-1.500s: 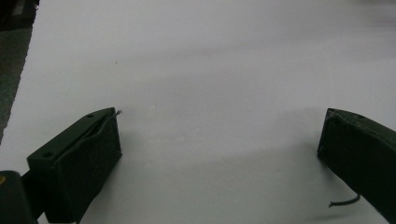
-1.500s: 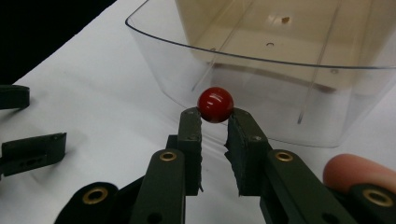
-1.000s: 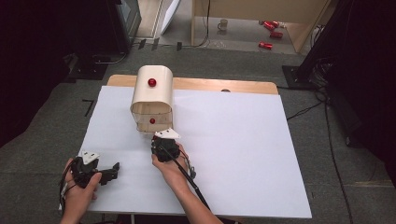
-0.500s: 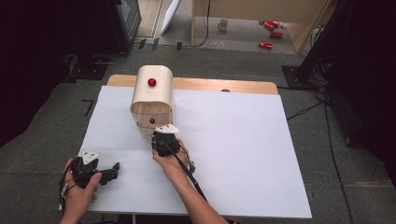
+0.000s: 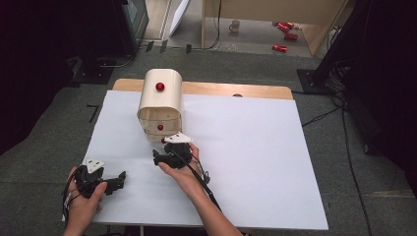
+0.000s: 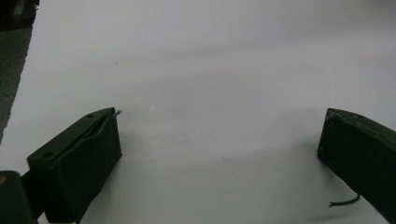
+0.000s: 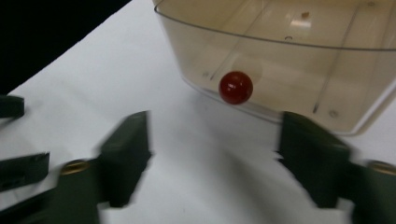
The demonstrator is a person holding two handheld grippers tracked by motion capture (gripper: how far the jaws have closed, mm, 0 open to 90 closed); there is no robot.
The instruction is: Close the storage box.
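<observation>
A small cream cabinet (image 5: 160, 101) with a rounded top stands near the far left of the white table (image 5: 255, 162). Its shell looks like smooth, glossy plastic, and a red round knob (image 5: 160, 87) sits on the top face. Below it a drawer (image 7: 299, 60) of clear, faintly amber plastic is pulled out toward the person. Its front curves gently and carries its own knob (image 7: 236, 87), a shiny dark red ball. Through the wall the drawer floor shows moulded ribs and a few small holes. I can make out nothing lying inside apart from a tiny pale speck near the back.

The right gripper (image 5: 158, 158) rests on the table just in front of the drawer, in the person's right hand (image 5: 183, 172). Its matt black, blocky jaws have just been opening and now stand wide apart, with bare table between them. The drawer knob lies just beyond the tips, touched by neither.

The left gripper (image 5: 120, 178) lies low at the near left corner in the left hand (image 5: 83, 199), well apart from the cabinet. Its jaws are spread wide over the plain white surface and hold nothing. A short frayed thread hangs from one pad.

A strip of bare wood (image 5: 231, 89) shows along the table's far edge.
</observation>
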